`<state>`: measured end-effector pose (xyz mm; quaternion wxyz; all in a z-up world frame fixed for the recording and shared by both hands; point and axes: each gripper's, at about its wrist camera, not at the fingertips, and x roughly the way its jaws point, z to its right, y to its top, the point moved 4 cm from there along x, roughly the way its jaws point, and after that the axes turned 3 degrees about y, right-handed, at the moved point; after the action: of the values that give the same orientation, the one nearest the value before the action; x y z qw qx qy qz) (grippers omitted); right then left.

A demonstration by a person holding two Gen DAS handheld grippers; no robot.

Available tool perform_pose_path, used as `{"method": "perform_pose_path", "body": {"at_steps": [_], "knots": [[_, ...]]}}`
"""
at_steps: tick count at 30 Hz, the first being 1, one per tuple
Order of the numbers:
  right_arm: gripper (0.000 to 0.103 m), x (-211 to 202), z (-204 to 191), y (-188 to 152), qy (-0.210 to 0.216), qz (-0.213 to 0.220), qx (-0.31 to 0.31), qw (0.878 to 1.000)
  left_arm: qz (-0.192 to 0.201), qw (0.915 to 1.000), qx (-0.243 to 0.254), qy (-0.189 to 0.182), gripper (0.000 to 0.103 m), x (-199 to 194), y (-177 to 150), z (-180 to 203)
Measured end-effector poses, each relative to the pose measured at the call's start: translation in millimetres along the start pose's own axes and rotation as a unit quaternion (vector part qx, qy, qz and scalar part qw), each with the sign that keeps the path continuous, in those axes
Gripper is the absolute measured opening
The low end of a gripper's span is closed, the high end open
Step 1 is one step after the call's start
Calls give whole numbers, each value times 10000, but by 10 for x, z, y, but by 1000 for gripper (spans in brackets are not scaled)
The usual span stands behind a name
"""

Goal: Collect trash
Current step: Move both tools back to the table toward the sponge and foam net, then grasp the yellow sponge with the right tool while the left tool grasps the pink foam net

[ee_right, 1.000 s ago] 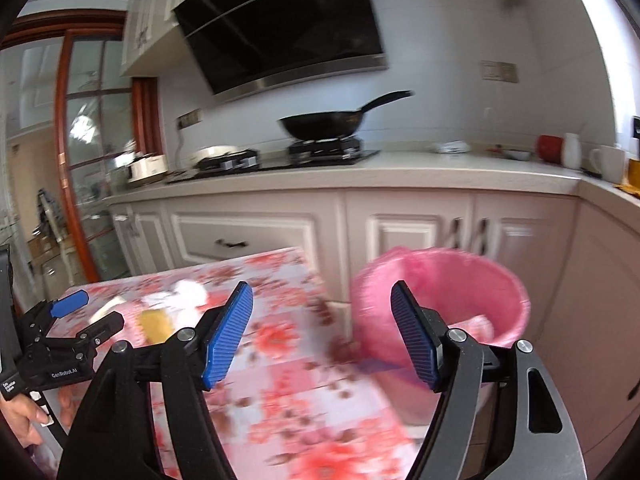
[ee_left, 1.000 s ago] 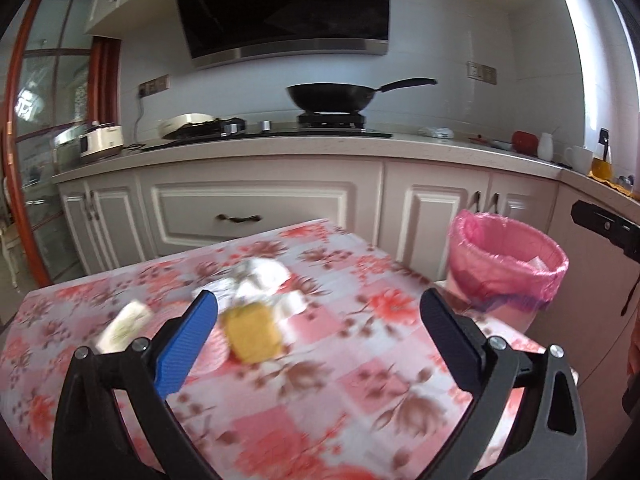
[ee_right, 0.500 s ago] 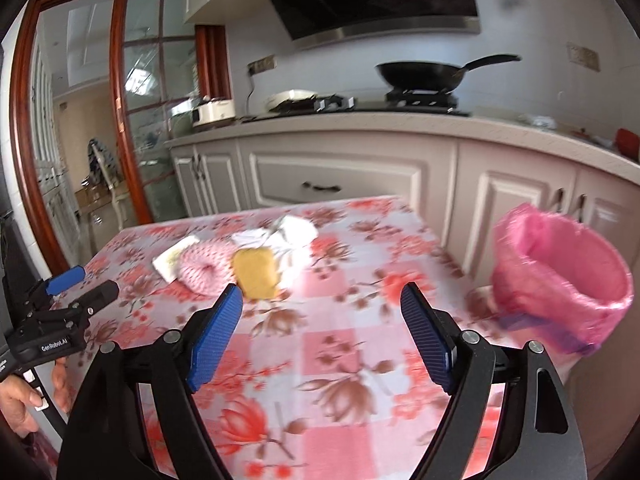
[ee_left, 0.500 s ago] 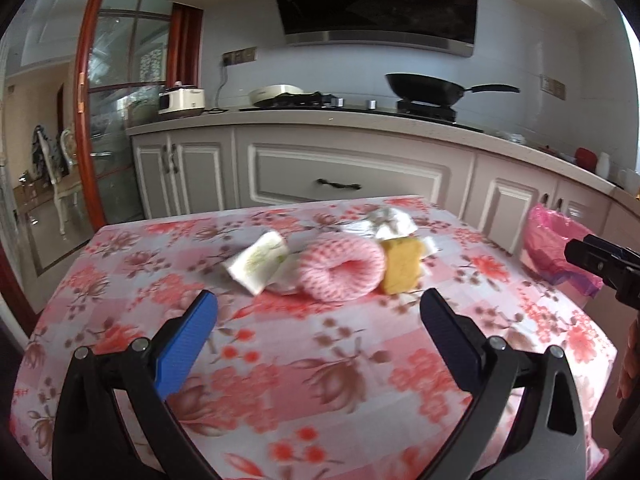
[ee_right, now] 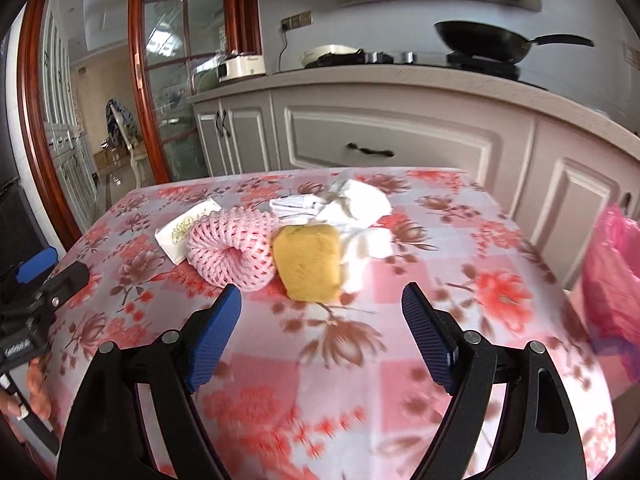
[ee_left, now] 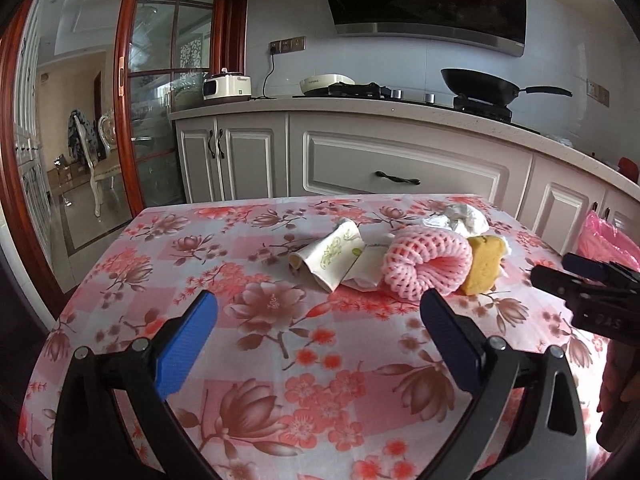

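**Now over the flowered table, both claws wide and empty**

Seen from the left wrist: left gripper (ee_left: 316, 312) at the bottom of the frame, blue pads spread wide, nothing between them, hovering over the pink floral tablecloth (ee_left: 248, 368). Just beyond its tips, right of centre, a cluster of trash: folded printed napkin (ee_left: 332, 252), touching a pink foam fruit net (ee_left: 426, 262), with a yellow sponge (ee_left: 482, 268) pressed against the net's right side and crumpled white tissue (ee_left: 464, 218) behind. At the right edge, part of the pink-lined bin (ee_left: 608, 240) off the table.

Seen from the right wrist: right gripper (ee_right: 322, 312) low in frame, jaws just widened and standing far apart, holding nothing, the sponge lying just ahead of the gap. At lower left, the other claw in a hand (ee_right: 34, 384). Across the top, black wok (ee_left: 480, 86) on the stove.
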<state>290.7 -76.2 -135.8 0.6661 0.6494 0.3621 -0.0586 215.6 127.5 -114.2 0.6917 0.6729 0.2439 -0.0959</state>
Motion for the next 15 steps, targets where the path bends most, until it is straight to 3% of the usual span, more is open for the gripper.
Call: {"method": "perform_pose_path", "body": {"at_steps": [15], "knots": [[61, 723, -173, 214, 3, -361, -236, 9991, -284, 9995, -87, 136, 98, 340, 10, -195]]}}
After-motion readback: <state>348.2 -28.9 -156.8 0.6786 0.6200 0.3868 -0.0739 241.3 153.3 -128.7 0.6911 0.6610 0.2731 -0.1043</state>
